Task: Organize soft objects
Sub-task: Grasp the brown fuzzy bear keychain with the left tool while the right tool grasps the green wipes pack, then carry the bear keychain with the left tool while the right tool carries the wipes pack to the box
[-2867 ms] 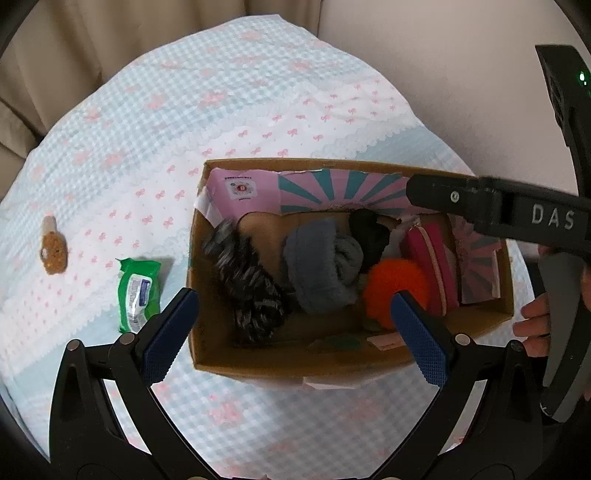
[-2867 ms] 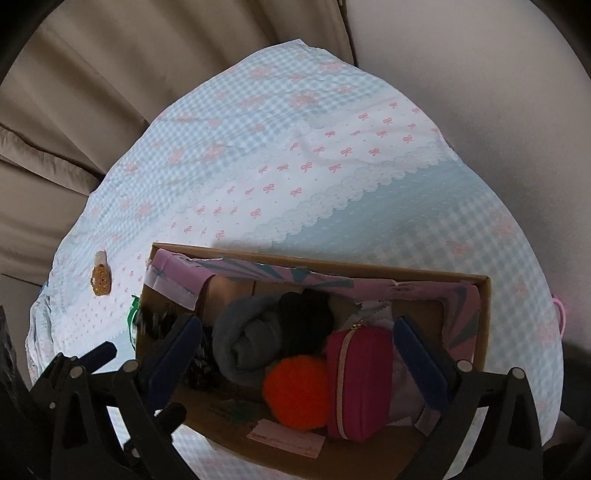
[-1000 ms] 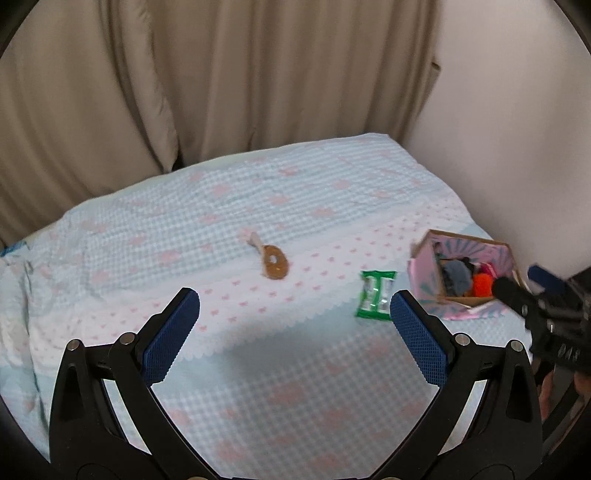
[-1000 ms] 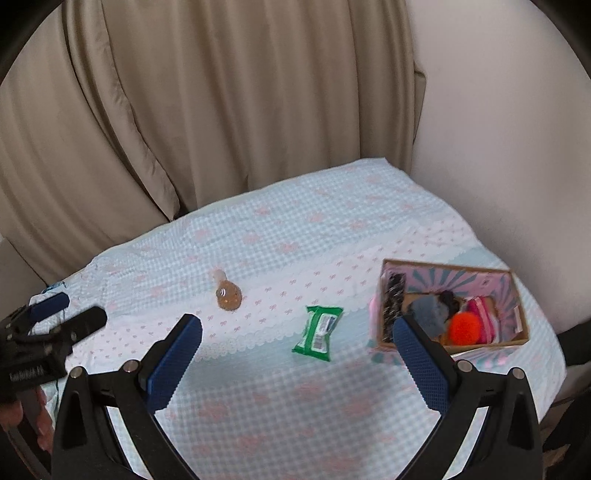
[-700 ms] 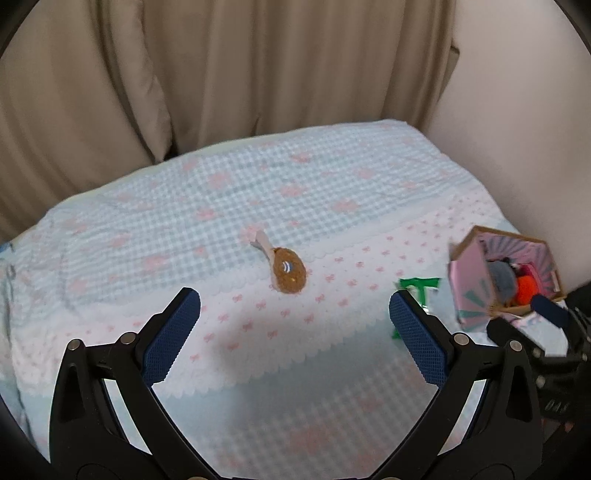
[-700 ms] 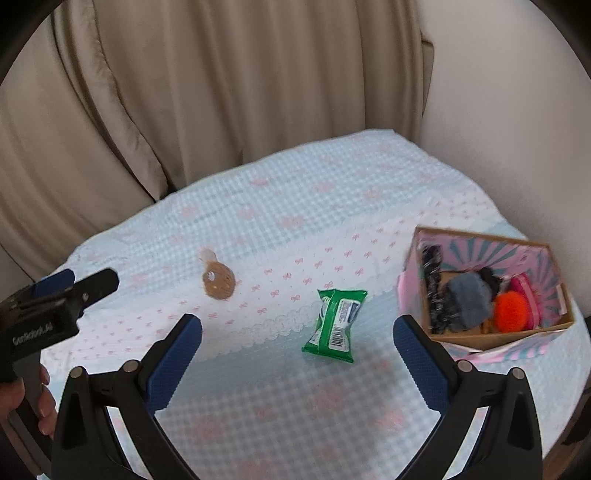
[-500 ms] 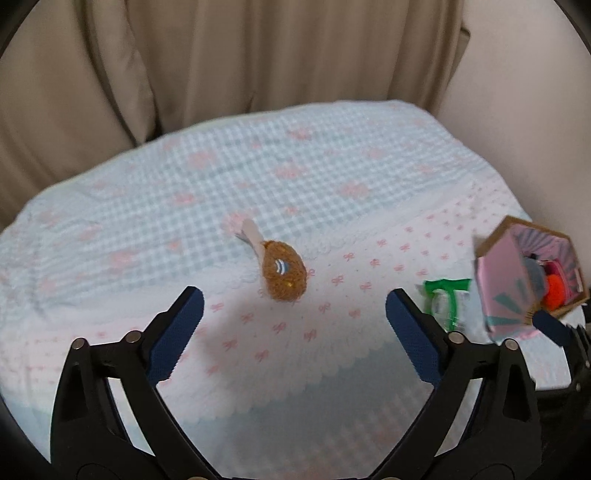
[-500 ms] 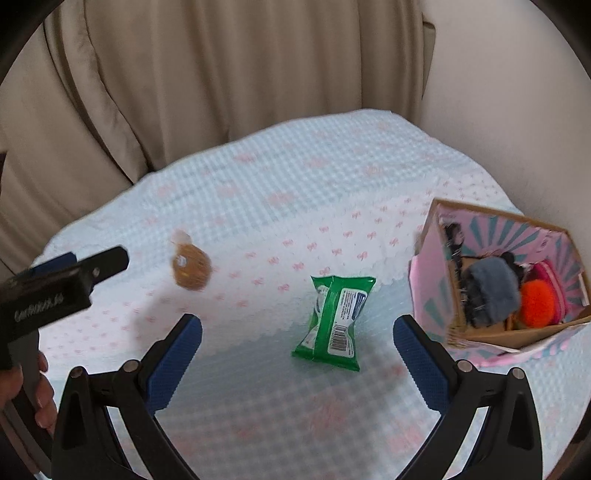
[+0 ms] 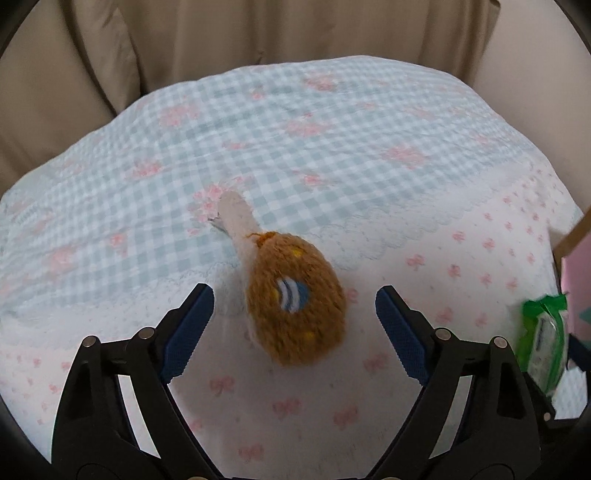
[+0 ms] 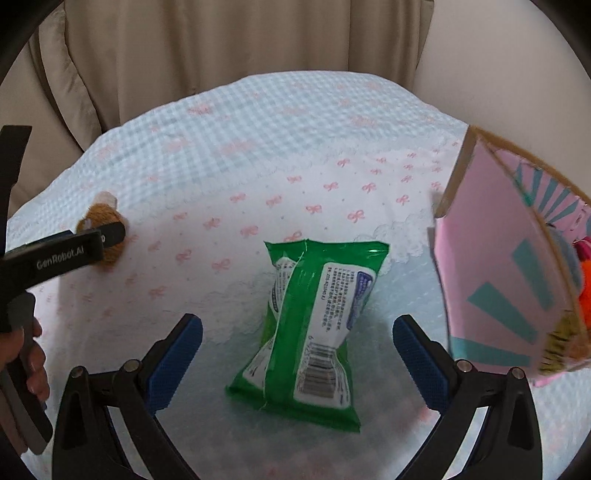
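Knitted drumstick toy (image 9: 295, 299), brown w/ a white bone end, lies on the bedspread (image 9: 332, 147) (blue gingham w/ pink bows), its fat end between the blue pads of the left gripper (image 9: 294, 325); bone end points far-left, away from the gripper. Left gripper is spread wide, pads on either side of the toy w/ clear gaps, not touching it. Toy is a bit blurred. In the right wrist view the same toy (image 10: 101, 230) shows at far left, partly behind one finger of the left gripper (image 10: 98, 242), w/ the person's left hand (image 10: 31, 358) on the handle at the left edge. Green wipes pack (image 10: 314, 332) lies on the bedspread (image 10: 258, 129) between the pads of the right gripper (image 10: 297, 354), long axis running near-to-far, barcode at the near end, far end reaching past the fingertips. Right gripper also stands wide, pads well off both sides of the pack, gripping nothing. Cardboard box (image 10: 498, 280) w/ pink and teal paper sits just right of the pack, near the right pad; an orange fluffy item (image 10: 585, 291) and other soft things show inside at the right edge, too cropped to name. In the left view the pack (image 9: 546, 343) and a sliver of the box (image 9: 576, 295) sit at the right edge, well apart from the toy. Beige curtains (image 9: 258, 33) hang at the far side of the bed.
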Tool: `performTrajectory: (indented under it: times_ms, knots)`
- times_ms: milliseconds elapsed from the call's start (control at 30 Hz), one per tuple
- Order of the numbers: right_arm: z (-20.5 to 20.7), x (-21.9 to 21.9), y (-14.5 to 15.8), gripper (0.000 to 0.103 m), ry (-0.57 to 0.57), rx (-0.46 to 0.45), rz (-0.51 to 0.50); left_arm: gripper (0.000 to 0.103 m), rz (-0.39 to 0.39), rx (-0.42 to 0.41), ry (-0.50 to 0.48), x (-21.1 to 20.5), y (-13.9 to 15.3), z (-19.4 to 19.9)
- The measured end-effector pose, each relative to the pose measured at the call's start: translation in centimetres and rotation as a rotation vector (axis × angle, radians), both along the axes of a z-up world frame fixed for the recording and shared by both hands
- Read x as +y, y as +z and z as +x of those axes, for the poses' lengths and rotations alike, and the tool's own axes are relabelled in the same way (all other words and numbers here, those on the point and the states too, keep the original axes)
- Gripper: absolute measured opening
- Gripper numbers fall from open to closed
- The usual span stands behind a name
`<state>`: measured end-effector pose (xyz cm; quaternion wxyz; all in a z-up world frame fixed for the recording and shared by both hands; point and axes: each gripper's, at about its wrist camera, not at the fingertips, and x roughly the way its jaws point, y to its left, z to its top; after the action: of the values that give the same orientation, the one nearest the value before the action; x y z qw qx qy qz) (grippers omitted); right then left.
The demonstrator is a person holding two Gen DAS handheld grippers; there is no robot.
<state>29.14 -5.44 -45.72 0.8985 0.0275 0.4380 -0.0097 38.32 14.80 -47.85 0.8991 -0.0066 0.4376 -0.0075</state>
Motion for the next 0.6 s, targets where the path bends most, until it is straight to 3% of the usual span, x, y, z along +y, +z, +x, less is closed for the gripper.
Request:
performTrajectory:
  times_ms: [67, 100, 133, 200, 333, 600]
  knots:
    - [0.5, 0.2, -0.7, 0.091, 0.005, 0.012, -0.002, 0.081, -0.012, 0.007, 0.010, 0.3, -0.3, 0.7]
    - [0.7, 0.2, -1.0, 0.085, 0.005, 0.016, 0.000, 0.073, -0.017, 0.016, 0.013, 0.4, -0.5, 1.0]
    - [0.8, 0.2, -1.2, 0.081, 0.006, 0.020, 0.005, 0.058, -0.024, 0.029, 0.013, 0.5, -0.8, 1.3]
    - [1.2, 0.2, -1.7, 0.065, 0.005, 0.034, 0.008, 0.043, -0.038, 0.048, 0.010, 0.7, -1.1, 1.5]
    - [1.3, 0.1, -1.7, 0.048, -0.012, 0.028, -0.016, 0.037, -0.049, 0.038, -0.010, 0.9, -1.0, 1.3]
    - [1.0, -0.3, 0.5, 0.040, 0.001, 0.003, 0.024, 0.036, -0.066, 0.008, -0.022, 1.1, 2.1, -0.5]
